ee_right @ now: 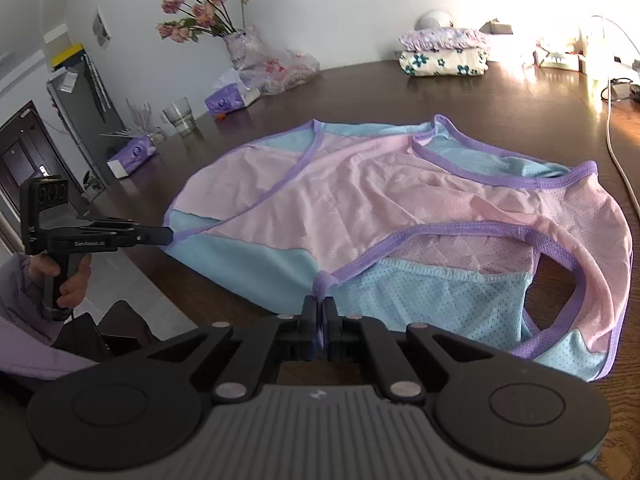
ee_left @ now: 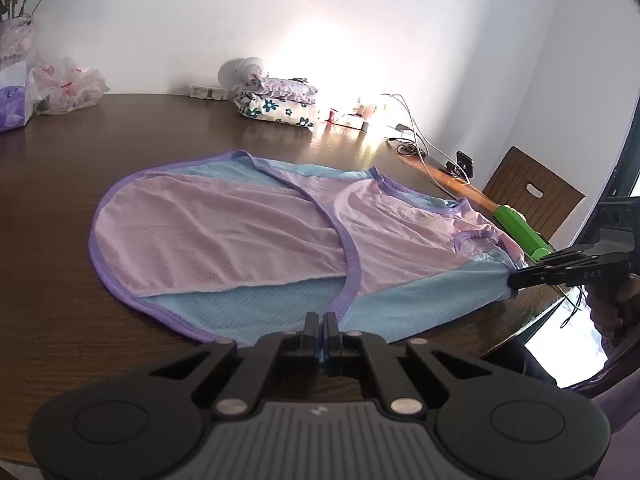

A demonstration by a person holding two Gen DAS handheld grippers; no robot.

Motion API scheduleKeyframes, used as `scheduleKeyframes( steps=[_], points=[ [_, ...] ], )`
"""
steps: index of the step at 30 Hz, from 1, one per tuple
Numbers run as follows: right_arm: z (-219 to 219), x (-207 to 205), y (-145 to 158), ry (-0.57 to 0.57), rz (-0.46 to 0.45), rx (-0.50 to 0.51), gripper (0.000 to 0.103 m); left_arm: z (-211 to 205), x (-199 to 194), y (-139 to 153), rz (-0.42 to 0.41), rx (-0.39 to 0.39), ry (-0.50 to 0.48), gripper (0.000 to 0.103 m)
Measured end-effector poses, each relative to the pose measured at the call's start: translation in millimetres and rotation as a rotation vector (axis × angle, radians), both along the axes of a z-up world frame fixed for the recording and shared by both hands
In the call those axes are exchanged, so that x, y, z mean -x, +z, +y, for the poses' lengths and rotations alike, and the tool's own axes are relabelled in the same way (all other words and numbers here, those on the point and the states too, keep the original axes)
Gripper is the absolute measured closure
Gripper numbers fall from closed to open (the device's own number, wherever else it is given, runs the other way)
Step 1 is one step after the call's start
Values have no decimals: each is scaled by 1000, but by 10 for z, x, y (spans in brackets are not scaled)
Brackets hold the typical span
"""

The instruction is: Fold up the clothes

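A: How do the jaws of the left gripper [ee_left: 324, 322] stand?

B: Pressed together, clamped on the near hem of the pink and light-blue mesh garment with purple trim [ee_left: 224, 236], where blue cloth shows between the pads.

A: And the right gripper [ee_right: 319, 307]?

B: Also closed tight, pinching a bunched bit of purple trim at the garment's near edge. No gap shows between its jaws.

A: Where does the garment lie?

B: Spread flat on the dark brown wooden table [ee_left: 60, 200], its near side along the table's front edge, its armholes toward the table's right end.

A: Anything else on the table?

B: A folded floral cloth stack [ee_left: 280, 102] at the far edge, well apart from the garment, and a vase of pink roses [ee_right: 240, 46] near the far left corner.
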State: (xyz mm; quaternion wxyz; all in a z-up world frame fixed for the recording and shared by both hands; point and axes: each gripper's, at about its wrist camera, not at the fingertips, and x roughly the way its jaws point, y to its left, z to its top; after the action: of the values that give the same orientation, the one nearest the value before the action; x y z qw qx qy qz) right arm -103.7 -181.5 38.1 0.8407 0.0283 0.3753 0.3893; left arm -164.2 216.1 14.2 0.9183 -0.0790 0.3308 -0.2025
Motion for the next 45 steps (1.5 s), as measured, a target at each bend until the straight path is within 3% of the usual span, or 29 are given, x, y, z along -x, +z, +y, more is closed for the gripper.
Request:
scheduleKeyframes(
  steps=[3, 12, 15, 17, 18, 19, 23, 26, 30, 32, 35, 39, 43, 45],
  points=[
    [9, 38, -12, 35, -18, -4, 101, 18, -17, -24, 13, -10, 9, 103],
    [136, 177, -80, 122, -87, 130, 100, 28, -60, -6, 25, -46, 37, 102],
    [70, 177, -4, 97, -122, 137, 88, -106, -152, 182, -22, -83, 29, 94],
    [-28, 130, 62, 36, -150, 143, 63, -206, -263, 287, -52, -93, 30, 85],
    [-102, 80, 92, -16, -167, 145, 63, -256, -336, 325, -58, -95, 36, 76],
    [-171, 29, 113, -75, -183, 159, 64, -326, -428, 328, -44, -100, 36, 73],
    [-346, -140, 131, -328, -283, 317, 64, -662, -720, 303, -20, -126, 0, 71],
    [-453, -230, 118, -416, -302, 359, 64, -956, -858, 253, -7, -120, -48, 65],
    [-495, -311, 64, -382, -269, 330, 70, -1309, -935, 169, -5, -117, -126, 64],
    [-490, -341, 27, -358, -238, 321, 90, -1411, -946, 122, 11, -91, -149, 62],
    [-504, -302, 45, -356, -241, 317, 91, -1536, -935, 92, 45, -100, -160, 62],
    [-571, -176, 149, -345, -273, 270, 91, -1818, -909, 280, 61, -114, -164, 62],
    [-602, -96, 172, -321, -258, 207, 91, -2507, -955, 403, -32, -363, -221, 62],
    [-534, -144, 74, -338, -256, 254, 91, -2726, -1050, 301, -12, -413, -266, 64]
  ],
)
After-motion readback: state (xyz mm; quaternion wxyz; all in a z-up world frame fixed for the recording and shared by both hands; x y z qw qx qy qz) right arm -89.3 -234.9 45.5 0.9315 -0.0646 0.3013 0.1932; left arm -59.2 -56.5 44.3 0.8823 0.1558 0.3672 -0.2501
